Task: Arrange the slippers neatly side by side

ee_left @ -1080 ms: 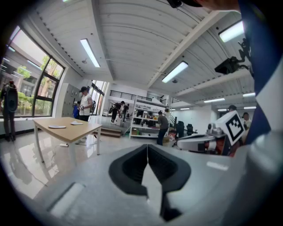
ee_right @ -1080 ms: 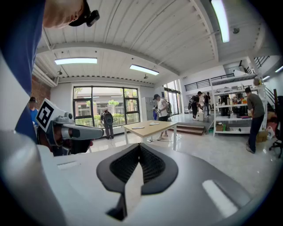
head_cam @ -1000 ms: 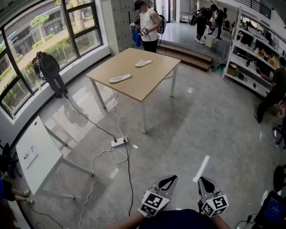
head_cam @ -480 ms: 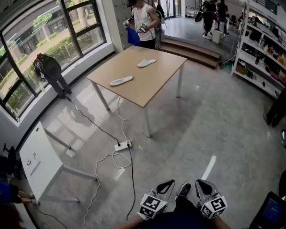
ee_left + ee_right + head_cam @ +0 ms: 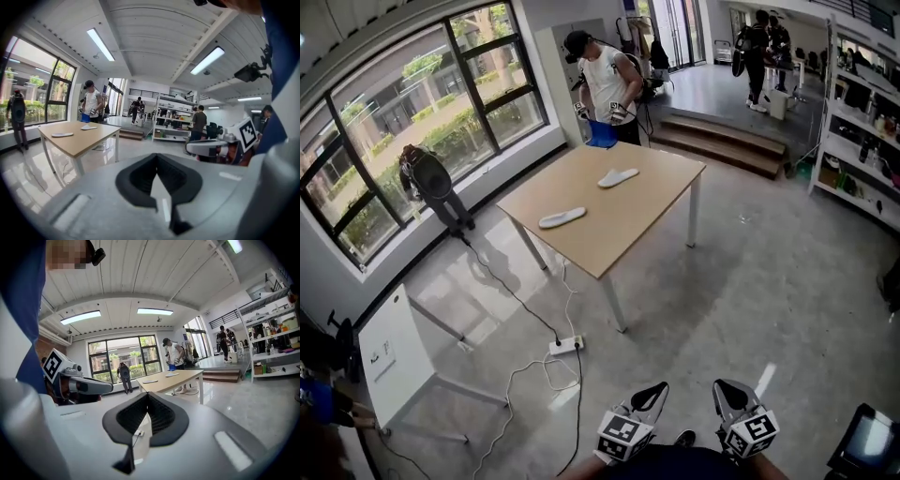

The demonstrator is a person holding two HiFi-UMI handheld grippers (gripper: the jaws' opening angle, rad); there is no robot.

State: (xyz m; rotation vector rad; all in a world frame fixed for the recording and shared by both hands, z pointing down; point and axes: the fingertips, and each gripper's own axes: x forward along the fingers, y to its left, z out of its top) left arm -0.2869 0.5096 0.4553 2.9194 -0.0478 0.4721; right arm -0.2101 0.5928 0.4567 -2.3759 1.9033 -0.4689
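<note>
I am holding the left gripper [image 5: 651, 396] with its jaws together, empty | right gripper [image 5: 727, 390] likewise closed on nothing | both are hanging over the floor [image 5: 722, 281], well apart from the desk [image 5: 614, 239] | near slipper [image 5: 562, 217] is lying by the desk's left corner, far slipper [image 5: 619, 177] toward its far corner, the two apart.
</note>
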